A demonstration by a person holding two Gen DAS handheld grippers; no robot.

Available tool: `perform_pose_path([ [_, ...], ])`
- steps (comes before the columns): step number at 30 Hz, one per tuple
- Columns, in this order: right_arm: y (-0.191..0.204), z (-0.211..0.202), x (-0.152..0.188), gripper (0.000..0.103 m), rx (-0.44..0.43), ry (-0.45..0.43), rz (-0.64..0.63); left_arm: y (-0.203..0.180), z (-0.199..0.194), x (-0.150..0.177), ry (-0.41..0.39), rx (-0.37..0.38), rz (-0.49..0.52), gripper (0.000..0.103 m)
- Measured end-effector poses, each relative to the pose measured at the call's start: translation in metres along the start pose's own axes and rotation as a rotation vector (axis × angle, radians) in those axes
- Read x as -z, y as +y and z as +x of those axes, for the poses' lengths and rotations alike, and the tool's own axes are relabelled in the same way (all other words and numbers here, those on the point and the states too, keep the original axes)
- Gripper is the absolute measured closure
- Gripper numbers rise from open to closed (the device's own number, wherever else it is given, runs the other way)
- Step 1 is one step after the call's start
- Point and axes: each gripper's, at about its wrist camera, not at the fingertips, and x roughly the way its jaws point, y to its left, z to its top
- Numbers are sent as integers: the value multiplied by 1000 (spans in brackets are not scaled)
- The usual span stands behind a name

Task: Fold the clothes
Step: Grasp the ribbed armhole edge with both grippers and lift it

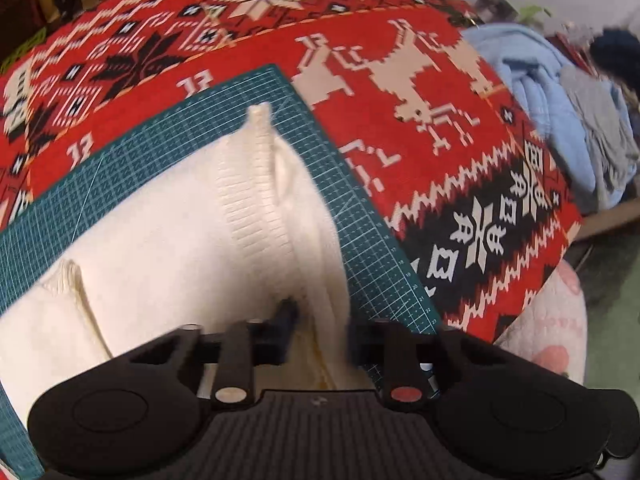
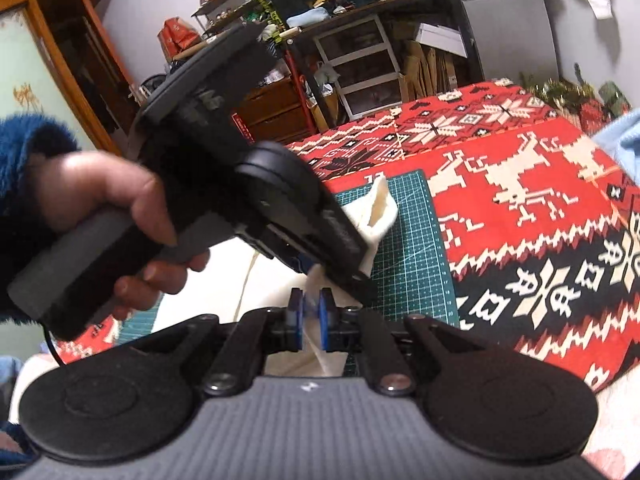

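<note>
Currently the right gripper (image 2: 308, 318) is nearly closed, pinching a fold of the cream sweater (image 1: 192, 240) on the cutting mat (image 1: 360, 216) just ahead. The left gripper (image 1: 320, 320) is spread wide over the sweater edge, gripping nothing. Risk: the thin pinch may slip when lifted, dropping the fold.

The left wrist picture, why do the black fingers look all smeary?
Left wrist view: the left gripper is motion-blurred above the cream sweater, and the green mat bends from the fisheye lens. Right wrist view: the hand is blurry too.
</note>
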Motion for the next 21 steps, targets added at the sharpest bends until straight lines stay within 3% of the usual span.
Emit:
perform_pose_path([
  [5,-24,-28,-4,75,-101,-58,129,34,-34,6,-50,106,-138,93],
  [7,-38,-43,-7,75,-125,-96,205,46,-56,14,-86,146,-179,93],
  [10,-51,-52,-12,73,-84,-113,248,66,-91,32,-151,192,-239,93],
  [12,-51,-47,-15,73,-48,-94,227,82,-111,49,-191,209,-286,93],
  [16,-40,-33,-22,73,-86,-63,207,121,-135,93,-268,225,-397,93],
  [21,-1,-1,-31,73,-153,9,115,179,-125,162,-328,264,-628,93],
])
